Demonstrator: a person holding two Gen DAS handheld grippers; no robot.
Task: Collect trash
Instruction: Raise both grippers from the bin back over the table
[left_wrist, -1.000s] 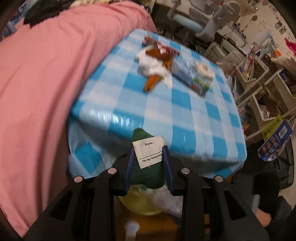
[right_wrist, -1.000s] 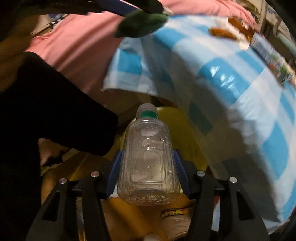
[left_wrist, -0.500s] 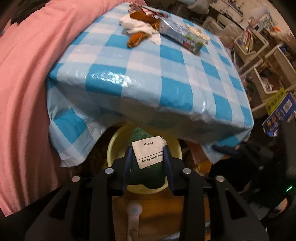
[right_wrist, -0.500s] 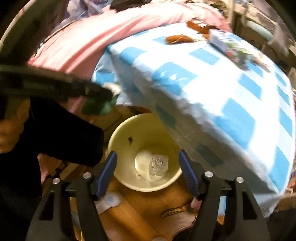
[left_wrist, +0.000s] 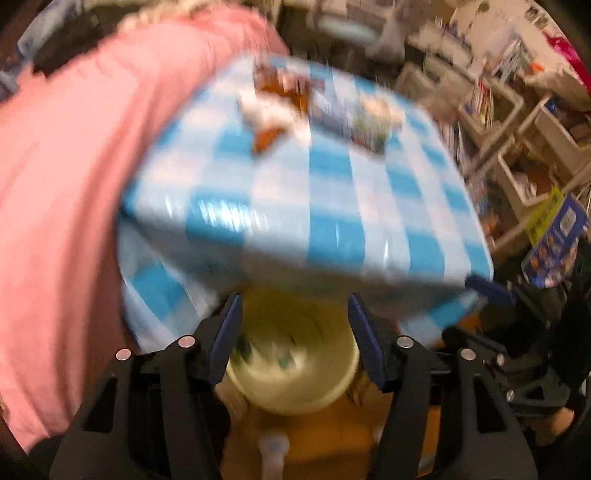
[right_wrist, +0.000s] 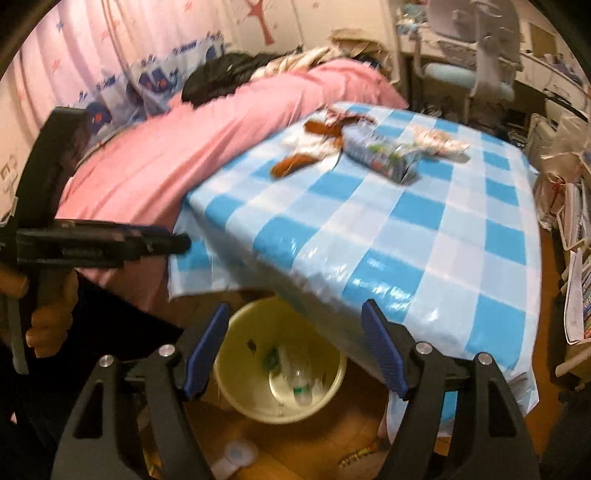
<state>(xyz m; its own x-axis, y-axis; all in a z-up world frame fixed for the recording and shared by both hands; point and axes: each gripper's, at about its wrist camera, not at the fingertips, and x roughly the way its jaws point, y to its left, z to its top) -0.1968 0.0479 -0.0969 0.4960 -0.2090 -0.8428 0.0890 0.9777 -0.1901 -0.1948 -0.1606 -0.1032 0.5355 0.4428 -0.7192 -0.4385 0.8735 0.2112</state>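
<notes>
Between the blue pads of the right claw (right_wrist: 293, 349) nothing is held: its jaws have just been opening and now stand wide, framing the yellow bin (right_wrist: 236, 400) on the wooden floor below. The left claw (left_wrist: 293, 336) is likewise released, its jaws having just been opening, with the same bin (left_wrist: 258, 397) blurred between them and nothing in its grip. Down in the bin lie a clear plastic bottle (right_wrist: 297, 380) and a small dark green scrap (right_wrist: 271, 357) beside it, so that part of the trash looks delivered.

Further out, the counter (right_wrist: 369, 236) with its blue checked cloth overhangs part of the bin's mouth. At its far end the remaining trash sits in a loose heap: brown wrappers (right_wrist: 295, 160), a white crumpled tissue (right_wrist: 314, 144) and a colourful snack packet (right_wrist: 380, 155), all near one another. The pink bed (right_wrist: 155, 166) runs along the counter's left side.

To my eye the job now is the reach back to that heap. Both claws are best lifted clear of the counter's edge first, so the cloth is not snagged and dragged. The packet is slick and flat, so I would come at it from the side and pinch a raised end; the tissue wants a deep, gentle bite.
</notes>
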